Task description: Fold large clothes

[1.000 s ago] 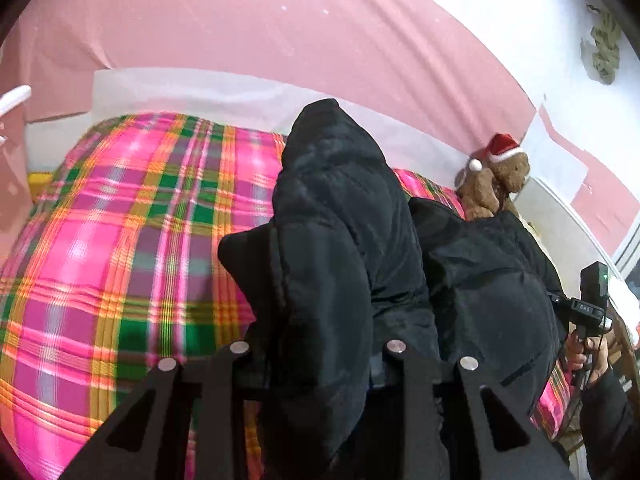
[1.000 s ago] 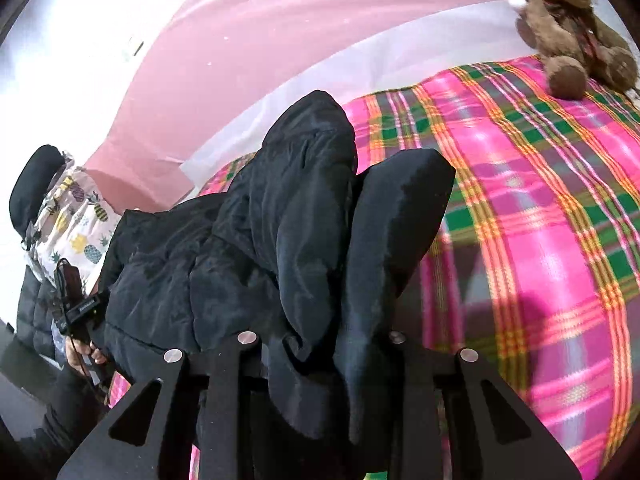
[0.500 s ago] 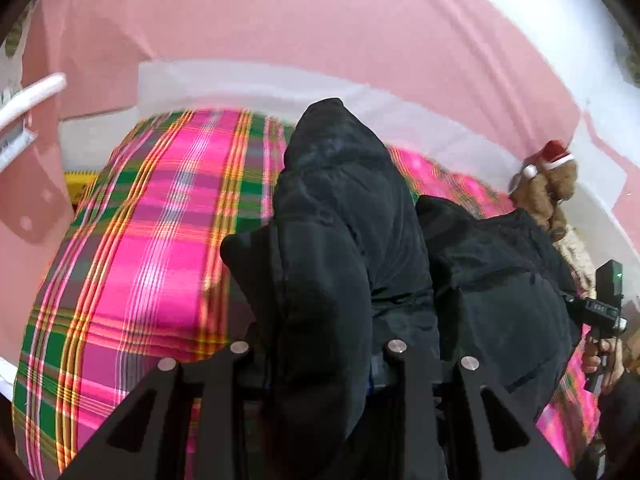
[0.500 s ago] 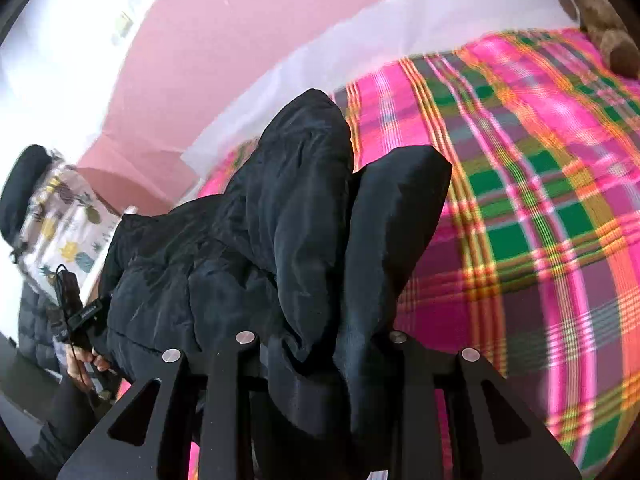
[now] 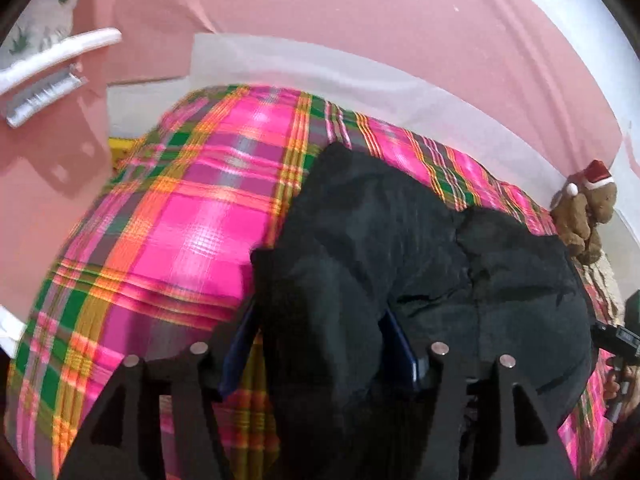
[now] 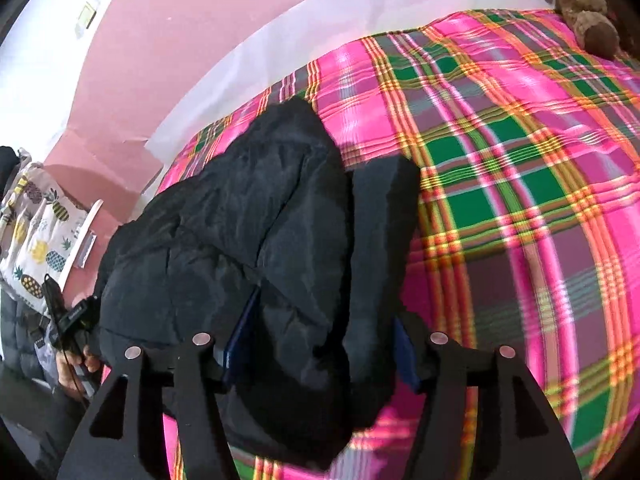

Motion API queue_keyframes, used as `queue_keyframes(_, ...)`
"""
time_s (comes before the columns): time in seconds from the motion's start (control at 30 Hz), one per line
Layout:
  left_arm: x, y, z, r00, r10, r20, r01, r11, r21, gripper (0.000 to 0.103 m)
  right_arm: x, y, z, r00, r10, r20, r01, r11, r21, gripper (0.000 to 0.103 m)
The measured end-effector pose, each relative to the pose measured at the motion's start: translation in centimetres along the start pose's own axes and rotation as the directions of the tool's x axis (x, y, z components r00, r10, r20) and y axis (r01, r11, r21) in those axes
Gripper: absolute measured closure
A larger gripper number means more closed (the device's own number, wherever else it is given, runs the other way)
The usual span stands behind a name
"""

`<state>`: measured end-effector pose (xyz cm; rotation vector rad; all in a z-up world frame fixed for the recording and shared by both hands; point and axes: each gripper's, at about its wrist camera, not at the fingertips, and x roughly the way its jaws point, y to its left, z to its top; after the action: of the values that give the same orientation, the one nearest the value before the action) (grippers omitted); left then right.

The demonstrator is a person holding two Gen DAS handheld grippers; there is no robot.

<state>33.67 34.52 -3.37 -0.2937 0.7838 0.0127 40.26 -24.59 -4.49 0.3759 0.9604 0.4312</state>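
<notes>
Left wrist view: the left gripper [image 5: 320,354] has its fingers [image 5: 236,344] parted only as wide as the bunched fabric between them, and they appear to pinch one end of a black padded jacket [image 5: 400,264]. The jacket lies on a bed covered by a pink, green and orange plaid blanket [image 5: 172,216]. From the fingers its bulk runs forward and off to the right, so its long axis stretches away on the right toward the other gripper, whose black body and holding hand [image 5: 618,384] show at the frame's right edge. A brown teddy bear [image 5: 582,216] in a red hat sits beyond the jacket's far right side, at the bed's edge. Bare plaid lies ahead and to the left of the fingers.

Right wrist view: the right gripper [image 6: 320,346] likewise has its fingers [image 6: 240,336] spread just enough to take a thick fold of the same jacket [image 6: 240,232], and seems to grip it. Here the garment extends forward and off to the left, reaching toward the left gripper seen at the frame's left edge. Open blanket [image 6: 520,184] lies ahead and to the right of the fingers, with the teddy bear [image 6: 580,4] far off at the upper right. Judging from both views, each gripper holds one end of the jacket, which spans crosswise between them, so neither is nearer; any coming fold likely carries the held edge forward over the body of the jacket.
</notes>
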Motion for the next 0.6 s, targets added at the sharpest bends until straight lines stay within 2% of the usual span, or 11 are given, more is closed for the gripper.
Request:
queue_keyframes(0.13, -2.7, -0.3, 1.4, 0.993, 0.080, 0.091, -0.079, 0.997, -0.011, 0.038, -2.8, 0.9, 0.5, 0.990, -0.102, 0.096, 0.108, 0.993, -0.052, 0.043)
queue_keyframes(0.17, -3.2, -0.8, 1.6, 0.991, 0.080, 0.111, -0.080, 0.997, -0.004, 0.038, -3.7, 1.7, 0.6, 0.982, -0.133, 0.137, 0.145, 0.986, -0.081, 0.043)
queue_keyframes(0.27, -2.6, -2.9, 1.8, 0.992, 0.053, 0.111, -0.058, 0.997, 0.045, 0.038, -3.8, 4.2, 0.6, 0.972, -0.156, 0.176, 0.183, 0.971, -0.153, 0.043)
queue_keyframes(0.37, 0.2, -4.8, 1.1, 0.996, 0.052, 0.069, -0.058, 0.994, 0.093, 0.038, -1.1, 6.5, 0.4, 0.970, -0.188, 0.152, 0.221, 0.945, -0.241, 0.043)
queue_keyframes(0.47, 3.1, -5.4, 0.3, 0.995, 0.094, 0.032, -0.096, 0.990, 0.106, 0.035, 2.3, 6.4, 0.1, 0.965, -0.242, 0.099, 0.261, 0.924, -0.281, 0.043)
queue_keyframes(0.6, 3.7, -5.0, 0.0, 0.996, 0.075, 0.047, -0.079, 0.992, 0.101, 0.031, 3.9, 4.9, -0.2, 0.967, -0.239, 0.083, 0.253, 0.930, -0.268, 0.043)
